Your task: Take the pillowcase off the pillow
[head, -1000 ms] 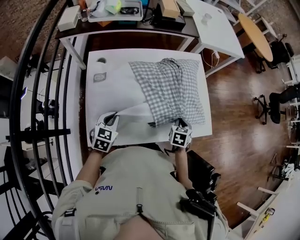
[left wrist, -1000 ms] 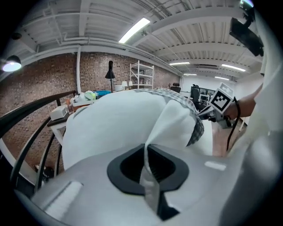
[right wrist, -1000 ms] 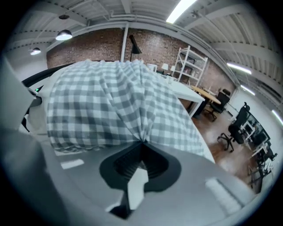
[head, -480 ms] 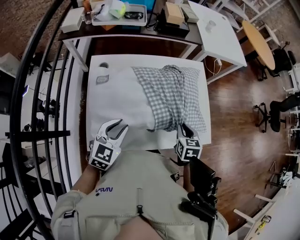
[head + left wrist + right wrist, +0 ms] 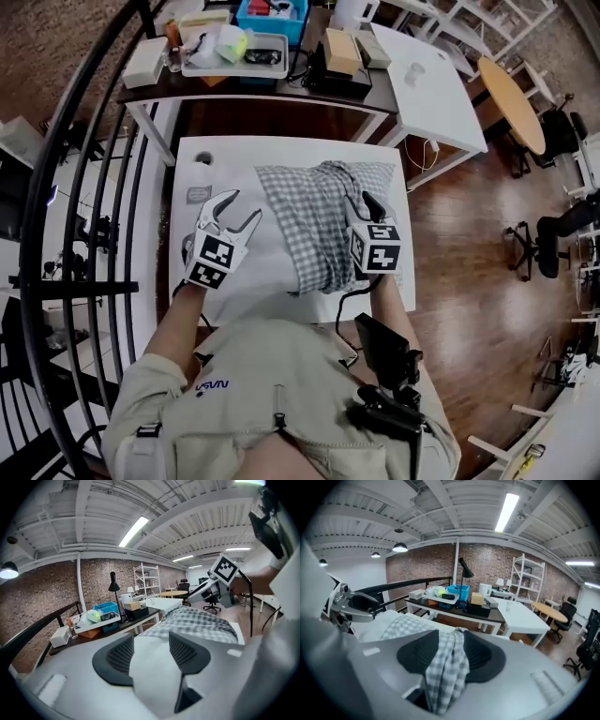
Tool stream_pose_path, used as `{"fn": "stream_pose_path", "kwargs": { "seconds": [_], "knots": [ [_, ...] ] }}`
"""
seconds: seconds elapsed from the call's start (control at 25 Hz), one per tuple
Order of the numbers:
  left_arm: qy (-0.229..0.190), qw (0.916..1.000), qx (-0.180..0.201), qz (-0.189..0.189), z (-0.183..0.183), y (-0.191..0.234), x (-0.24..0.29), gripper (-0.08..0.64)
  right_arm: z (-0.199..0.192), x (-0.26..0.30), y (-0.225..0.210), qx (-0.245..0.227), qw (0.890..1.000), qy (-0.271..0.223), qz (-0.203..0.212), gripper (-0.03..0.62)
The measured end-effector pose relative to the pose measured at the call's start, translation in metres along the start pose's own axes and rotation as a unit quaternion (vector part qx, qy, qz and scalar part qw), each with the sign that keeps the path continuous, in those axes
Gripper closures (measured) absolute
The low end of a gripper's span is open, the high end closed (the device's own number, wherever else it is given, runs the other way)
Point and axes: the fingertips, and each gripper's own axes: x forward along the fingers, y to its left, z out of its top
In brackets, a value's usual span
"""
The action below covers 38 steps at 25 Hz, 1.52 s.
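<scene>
The pillow lies on the white table [image 5: 281, 143]. Its grey-and-white checked pillowcase [image 5: 319, 211] is bunched over the right part, and the bare white pillow [image 5: 265, 251] shows at the left. My left gripper [image 5: 240, 208] hovers over the white part. Its jaws are opening, with nothing gripped between them [image 5: 151, 644]. My right gripper [image 5: 364, 206] is at the pillowcase's right side. Its jaws [image 5: 451, 644] are opening too, and a fold of the checked cloth [image 5: 446, 667] still lies loose in the gap. Each gripper shows in the other's view: the left [image 5: 350, 606], the right [image 5: 208, 588].
A dark side table [image 5: 281, 66] stands behind, holding a tray [image 5: 234, 52], a blue bin [image 5: 272, 14] and boxes. A white desk [image 5: 431, 80] is at the back right and a black railing [image 5: 80, 187] at the left. A small card [image 5: 200, 190] lies on the table's left.
Both grippers moved from the table's near edge forward over the pillow. Both jaws opened; the left one let go of the white pillow corner.
</scene>
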Motion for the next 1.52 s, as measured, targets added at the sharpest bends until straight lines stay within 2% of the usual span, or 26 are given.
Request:
{"fn": "stream_pose_path", "kwargs": {
  "seconds": [0.16, 0.28, 0.4, 0.48, 0.64, 0.72, 0.8, 0.96, 1.08, 1.2, 1.28, 1.4, 1.52],
  "knots": [
    [0.058, 0.9983, 0.005, 0.004, -0.013, 0.025, 0.044, 0.294, 0.018, 0.052, -0.028, 0.007, 1.0, 0.023, -0.005, 0.4],
    [0.104, 0.9944, -0.009, -0.015, -0.04, 0.024, 0.069, 0.224, 0.003, 0.09, -0.038, 0.014, 0.997, 0.079, 0.002, 0.33],
    [0.13, 0.9893, -0.024, -0.061, -0.062, 0.008, 0.081, 0.263, -0.033, 0.12, -0.027, 0.002, 0.987, 0.16, 0.027, 0.314],
    [0.137, 0.987, -0.024, -0.081, -0.07, -0.003, 0.078, 0.311, -0.05, 0.128, -0.02, -0.025, 0.982, 0.184, 0.023, 0.33],
    [0.127, 0.9896, 0.0, -0.069, -0.065, -0.011, 0.061, 0.489, -0.028, 0.118, -0.021, -0.076, 0.988, 0.135, -0.017, 0.513],
    [0.104, 0.9927, 0.007, -0.06, -0.052, -0.01, 0.044, 0.526, -0.018, 0.107, -0.027, -0.087, 0.989, 0.112, -0.043, 0.558],
    [0.072, 0.9958, -0.003, -0.056, -0.033, -0.006, 0.018, 0.532, -0.01, 0.092, -0.037, -0.074, 0.992, 0.084, -0.066, 0.566],
    [0.017, 0.9979, -0.025, -0.057, -0.004, -0.004, -0.033, 0.536, -0.003, 0.054, -0.081, -0.007, 0.993, 0.034, -0.115, 0.568],
    [-0.008, 0.9983, -0.029, -0.049, 0.005, -0.001, -0.051, 0.537, -0.008, 0.032, -0.124, 0.03, 0.987, 0.02, -0.158, 0.568],
    [-0.016, 0.9973, -0.051, -0.05, 0.001, 0.008, -0.046, 0.537, -0.027, 0.024, -0.156, 0.07, 0.979, 0.031, -0.191, 0.566],
    [-0.009, 0.9962, -0.069, -0.051, -0.008, 0.013, -0.031, 0.537, -0.048, 0.03, -0.161, 0.089, 0.975, 0.059, -0.196, 0.566],
    [0.01, 0.9954, -0.085, -0.044, -0.025, 0.022, 0.001, 0.538, -0.077, 0.049, -0.153, 0.09, 0.976, 0.093, -0.176, 0.566],
    [0.028, 0.9974, -0.058, -0.033, -0.036, 0.026, 0.029, 0.529, -0.081, 0.061, -0.141, 0.084, 0.984, 0.074, -0.139, 0.554]
  ]
}}
